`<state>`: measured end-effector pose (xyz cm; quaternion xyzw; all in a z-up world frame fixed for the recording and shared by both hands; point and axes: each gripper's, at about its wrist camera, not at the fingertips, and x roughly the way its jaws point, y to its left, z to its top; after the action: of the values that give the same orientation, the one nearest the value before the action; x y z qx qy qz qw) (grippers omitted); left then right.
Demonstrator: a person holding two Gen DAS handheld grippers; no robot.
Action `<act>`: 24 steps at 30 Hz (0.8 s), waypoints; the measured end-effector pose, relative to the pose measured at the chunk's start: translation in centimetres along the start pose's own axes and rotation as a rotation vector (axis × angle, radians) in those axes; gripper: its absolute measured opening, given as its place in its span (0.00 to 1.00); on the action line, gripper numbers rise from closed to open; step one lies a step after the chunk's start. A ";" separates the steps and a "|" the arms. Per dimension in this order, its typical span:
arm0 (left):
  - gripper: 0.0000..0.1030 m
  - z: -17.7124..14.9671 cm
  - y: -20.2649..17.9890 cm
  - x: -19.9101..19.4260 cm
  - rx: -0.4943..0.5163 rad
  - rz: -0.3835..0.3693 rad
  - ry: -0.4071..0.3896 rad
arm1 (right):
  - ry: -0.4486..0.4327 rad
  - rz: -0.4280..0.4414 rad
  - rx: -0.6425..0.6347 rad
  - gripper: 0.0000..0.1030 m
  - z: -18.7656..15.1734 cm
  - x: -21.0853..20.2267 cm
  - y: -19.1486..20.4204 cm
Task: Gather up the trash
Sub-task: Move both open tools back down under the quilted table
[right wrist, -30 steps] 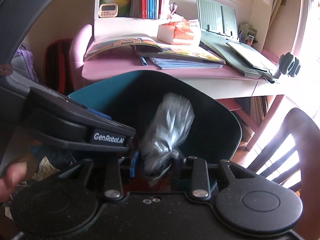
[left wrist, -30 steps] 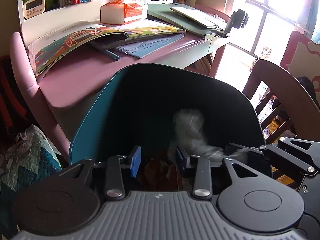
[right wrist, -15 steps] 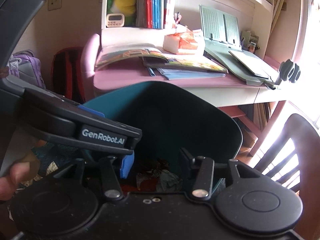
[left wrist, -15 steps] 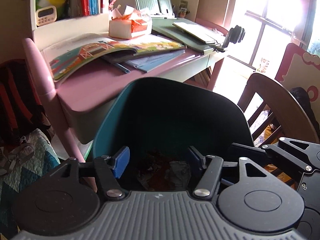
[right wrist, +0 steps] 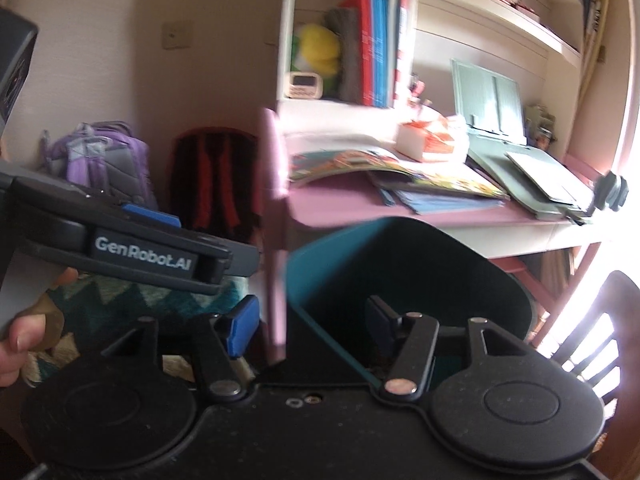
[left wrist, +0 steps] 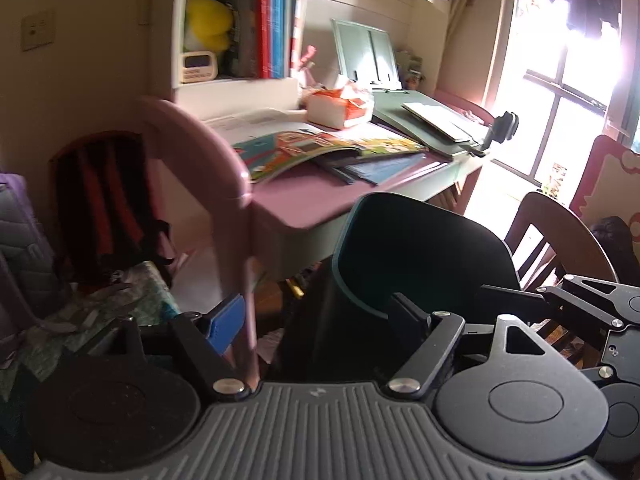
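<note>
Both the left gripper [left wrist: 316, 322] and the right gripper [right wrist: 314, 320] have just been opening and are released, with nothing between the fingers. The tall dark-teal plastic trash bin [right wrist: 404, 280] stands just ahead beside the pink-topped desk [left wrist: 304, 200]; its contents are hidden here. A careless swing could clip the rim and tip it, or hit the desk's rounded pink side panel [left wrist: 208, 184].

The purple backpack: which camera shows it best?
The right wrist view: the purple backpack sits whole against the wall, straps and pockets visible. The left wrist view catches only a cropped sliver at its left edge.
</note>
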<state>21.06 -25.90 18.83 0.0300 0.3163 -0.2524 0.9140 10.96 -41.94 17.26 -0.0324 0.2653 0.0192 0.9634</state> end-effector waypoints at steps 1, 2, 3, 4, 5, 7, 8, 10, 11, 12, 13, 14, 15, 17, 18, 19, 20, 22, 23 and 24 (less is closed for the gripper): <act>0.76 -0.3 0.8 -0.9 -0.005 0.013 -0.008 | -0.006 0.017 -0.005 0.57 0.1 -0.2 0.9; 0.77 -0.6 1.5 -1.7 -0.013 0.025 -0.016 | -0.012 0.031 -0.013 0.57 0.3 -0.3 1.8; 0.77 -0.9 2.3 -2.5 -0.020 0.038 -0.024 | -0.020 0.043 -0.021 0.57 0.4 -0.4 2.6; 0.78 -1.3 3.2 -3.3 -0.030 0.053 -0.031 | -0.027 0.057 -0.029 0.57 0.5 -0.5 3.6; 0.79 -1.7 4.1 -4.2 -0.043 0.070 -0.038 | -0.035 0.072 -0.035 0.57 0.5 -0.5 4.5; 0.79 -2.7 6.1 -5.6 -0.071 0.097 -0.040 | -0.049 0.111 -0.042 0.57 0.7 -0.6 6.6; 0.79 -3.2 7.1 -6.3 -0.082 0.107 -0.039 | -0.052 0.131 -0.047 0.57 0.8 -0.5 7.6; 0.79 -4.3 9.1 -7.6 -0.107 0.139 -0.038 | -0.053 0.171 -0.062 0.57 0.9 -0.2 9.8; 0.79 -4.9 10.1 -8.3 -0.119 0.158 -0.038 | -0.052 0.191 -0.070 0.57 1.0 0.0 10.9; 0.79 -5.4 11.1 -8.9 -0.128 0.171 -0.038 | -0.049 0.211 -0.080 0.57 1.0 0.2 12.1; 0.79 -6.0 12.1 -9.5 -0.139 0.185 -0.038 | -0.045 0.233 -0.089 0.58 0.9 0.4 13.2; 0.79 -6.5 13.0 -10.0 -0.152 0.198 -0.037 | -0.041 0.250 -0.097 0.58 0.9 0.6 14.3; 0.79 -7.1 14.0 -10.6 -0.166 0.211 -0.034 | -0.037 0.269 -0.106 0.58 0.9 0.8 15.4; 0.79 -8.4 16.0 -11.5 -0.189 0.232 -0.026 | -0.027 0.300 -0.123 0.58 0.7 1.4 17.4; 0.79 -9.1 17.0 -11.9 -0.203 0.246 -0.021 | -0.021 0.318 -0.131 0.58 0.6 1.7 18.5; 0.79 -9.7 18.0 -12.3 -0.215 0.259 -0.017 | -0.013 0.341 -0.139 0.58 0.4 2.1 19.6; 0.79 -10.5 19.2 -12.7 -0.229 0.272 -0.011 | -0.003 0.358 -0.143 0.58 0.2 2.4 20.5; 0.80 -12.1 21.3 -13.2 -0.253 0.292 0.004 | 0.022 0.386 -0.150 0.58 -0.3 3.5 22.4; 0.80 -12.9 22.4 -13.4 -0.265 0.303 0.012 | 0.039 0.401 -0.155 0.58 -0.5 4.2 23.4; 0.81 -13.7 23.5 -13.5 -0.277 0.314 0.021 | 0.054 0.413 -0.160 0.58 -0.9 4.8 24.3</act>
<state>15.55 3.45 13.42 -0.0441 0.3491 -0.0608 0.9341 13.35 -17.66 12.79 -0.0542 0.2898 0.2361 0.9259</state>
